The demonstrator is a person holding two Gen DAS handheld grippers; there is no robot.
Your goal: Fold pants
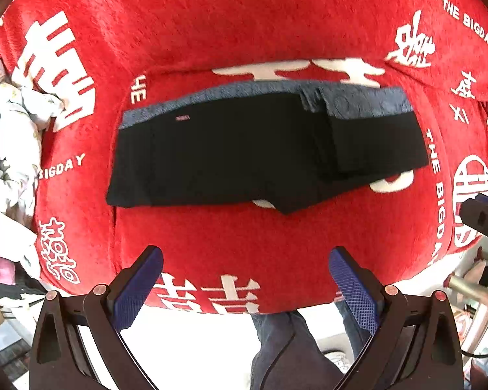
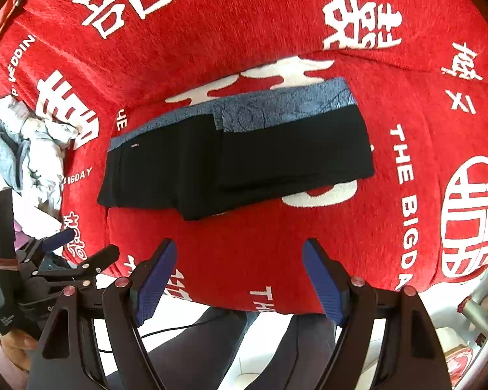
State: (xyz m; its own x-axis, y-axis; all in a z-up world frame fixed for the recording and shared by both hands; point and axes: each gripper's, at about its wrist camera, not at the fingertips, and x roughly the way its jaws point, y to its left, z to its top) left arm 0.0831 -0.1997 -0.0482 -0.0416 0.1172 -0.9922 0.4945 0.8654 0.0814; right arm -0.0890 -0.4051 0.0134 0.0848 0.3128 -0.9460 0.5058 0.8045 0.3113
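Across the whole frame spreads a red blanket (image 1: 244, 32) printed with white characters and the words "THE BIGDAY", draped over a cushioned seat that serves as the folding surface. At centre lie the black pants (image 1: 231, 156), their blue-grey waistband (image 1: 211, 94) toward the top of the frame, one side doubled over the middle in a neat flap; judging by the compact shape, the folding looks finished or nearly so. Near the bottom edge, the left gripper (image 1: 245, 276) hangs above the blanket's near rim with its blue-padded tongs spread wide and nothing between them. In the right wrist view the right gripper (image 2: 239, 276) is likewise parted and empty, well clear of the cloth, which suggests both tools are let go of it. A crumpled pale garment (image 1: 13, 136) sits at the left edge, partly cut off. The person's legs in dark trousers (image 1: 286, 347) show below the seat. Fisheye bending blurs the pants' lower hem, and how many layers lie beneath cannot be told.
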